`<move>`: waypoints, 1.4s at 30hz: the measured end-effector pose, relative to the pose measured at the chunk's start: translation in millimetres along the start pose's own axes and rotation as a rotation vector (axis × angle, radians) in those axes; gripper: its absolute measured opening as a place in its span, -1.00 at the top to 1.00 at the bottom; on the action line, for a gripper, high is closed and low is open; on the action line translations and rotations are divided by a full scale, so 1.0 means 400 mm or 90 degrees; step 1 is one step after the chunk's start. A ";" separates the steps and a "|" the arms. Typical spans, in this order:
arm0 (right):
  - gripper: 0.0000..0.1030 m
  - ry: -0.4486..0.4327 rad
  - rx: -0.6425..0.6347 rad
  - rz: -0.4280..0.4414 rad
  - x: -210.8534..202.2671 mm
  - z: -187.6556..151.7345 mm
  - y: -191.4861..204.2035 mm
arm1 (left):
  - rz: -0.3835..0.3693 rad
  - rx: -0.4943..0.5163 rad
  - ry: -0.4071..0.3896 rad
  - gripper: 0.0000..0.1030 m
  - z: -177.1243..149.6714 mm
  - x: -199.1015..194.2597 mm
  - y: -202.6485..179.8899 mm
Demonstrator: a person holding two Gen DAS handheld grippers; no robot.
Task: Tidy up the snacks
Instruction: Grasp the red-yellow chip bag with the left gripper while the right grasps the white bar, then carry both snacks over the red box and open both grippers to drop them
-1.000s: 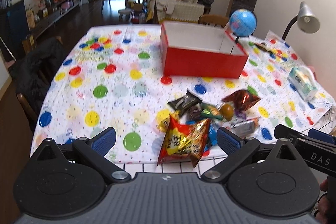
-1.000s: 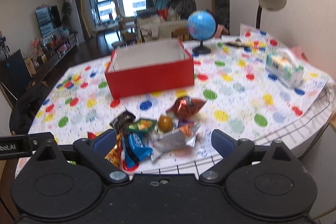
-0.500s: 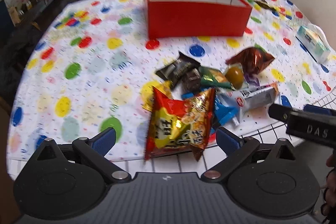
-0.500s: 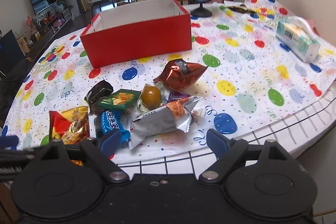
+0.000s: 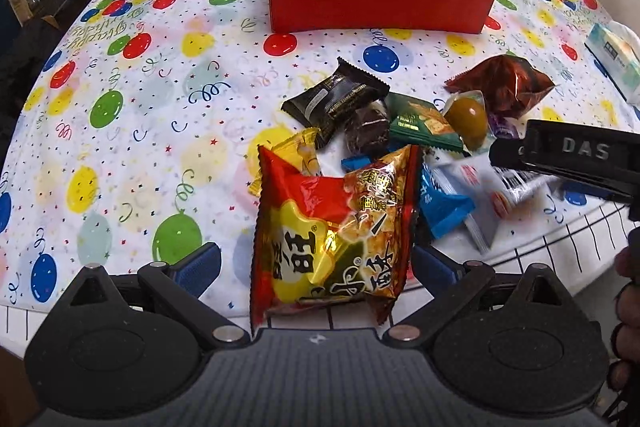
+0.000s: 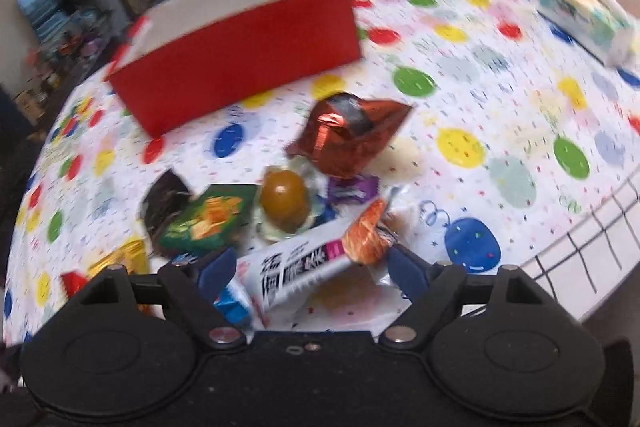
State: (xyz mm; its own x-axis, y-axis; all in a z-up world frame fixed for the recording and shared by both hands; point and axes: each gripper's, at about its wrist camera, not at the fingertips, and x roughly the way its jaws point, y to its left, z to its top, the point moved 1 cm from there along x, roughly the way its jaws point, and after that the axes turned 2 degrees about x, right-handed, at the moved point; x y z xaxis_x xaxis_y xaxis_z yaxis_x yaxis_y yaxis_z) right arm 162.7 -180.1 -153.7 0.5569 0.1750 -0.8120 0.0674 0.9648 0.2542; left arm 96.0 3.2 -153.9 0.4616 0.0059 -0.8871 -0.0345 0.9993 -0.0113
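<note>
Red-and-gold snack bag (image 5: 332,235) lies between the left gripper (image 5: 316,263) open fingers (image 5: 200,263)

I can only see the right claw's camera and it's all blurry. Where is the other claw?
Observer: The left claw is open around a big red and yellow chip bag near the table's front edge.
Operator: Is it squeezing the bag?
Observer: It doesn't look like it. One blue pad stands clear of the bag's side.
Operator: Can you see my claw from there?
Observer: Just one black finger of it, reaching in from the right above the silver packet.
</note>
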 end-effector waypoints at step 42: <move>0.81 -0.188 -0.046 0.066 -0.232 0.077 0.046 | -0.030 -0.054 -0.159 -0.18 0.113 -0.224 0.060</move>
State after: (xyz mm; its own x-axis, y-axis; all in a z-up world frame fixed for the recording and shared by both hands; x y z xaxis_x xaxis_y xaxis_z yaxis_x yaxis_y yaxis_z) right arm 137.7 -184.7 -57.4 0.7751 0.2182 -0.5930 -0.0546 0.9581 0.2812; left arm 93.8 28.2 -53.9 0.6684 -0.0220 -0.7435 -0.0763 0.9923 -0.0980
